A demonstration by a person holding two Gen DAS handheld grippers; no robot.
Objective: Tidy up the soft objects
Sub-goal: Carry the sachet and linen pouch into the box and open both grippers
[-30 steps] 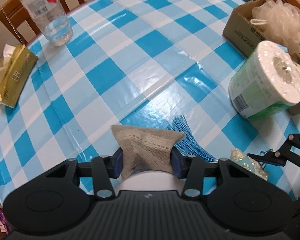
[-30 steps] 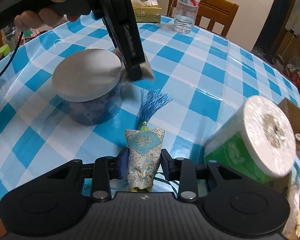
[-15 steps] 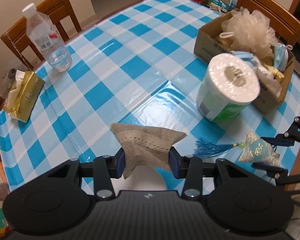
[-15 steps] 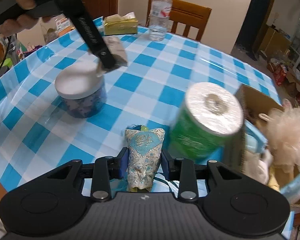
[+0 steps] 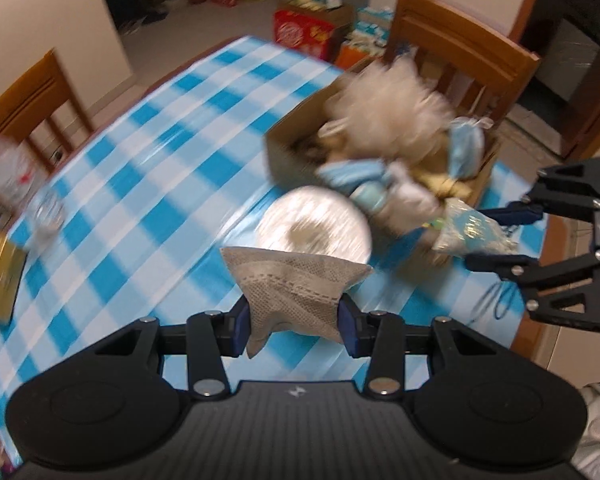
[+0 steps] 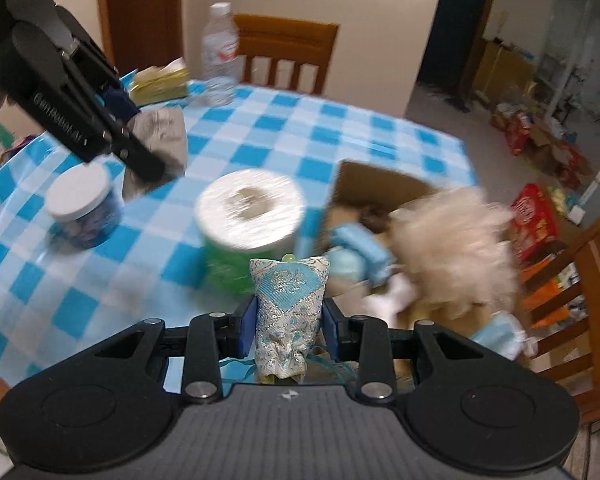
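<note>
My left gripper (image 5: 294, 316) is shut on a beige mesh sachet (image 5: 296, 288), held in the air above the checked table. The same gripper (image 6: 140, 152) and sachet (image 6: 160, 140) show at the upper left of the right wrist view. My right gripper (image 6: 287, 324) is shut on a blue-and-silver brocade sachet (image 6: 288, 308); in the left wrist view it (image 5: 496, 236) holds that sachet (image 5: 468, 232) near the cardboard box (image 5: 292, 144). The box (image 6: 376, 184) holds a cream bath pouf (image 6: 452, 240) and pale blue cloth items (image 6: 360, 244).
A wrapped toilet roll (image 6: 248, 212) stands between the grippers and the box. A white-lidded jar (image 6: 84, 208), a water bottle (image 6: 220, 60) and a yellow tissue pack (image 6: 160, 80) sit on the blue checked tablecloth (image 6: 260, 136). Wooden chairs (image 5: 460, 52) stand around the table.
Both grippers have risen from the table with their sachets and swung toward the cardboard box. The jar and toilet roll have dropped back in view; the box has come closer.
</note>
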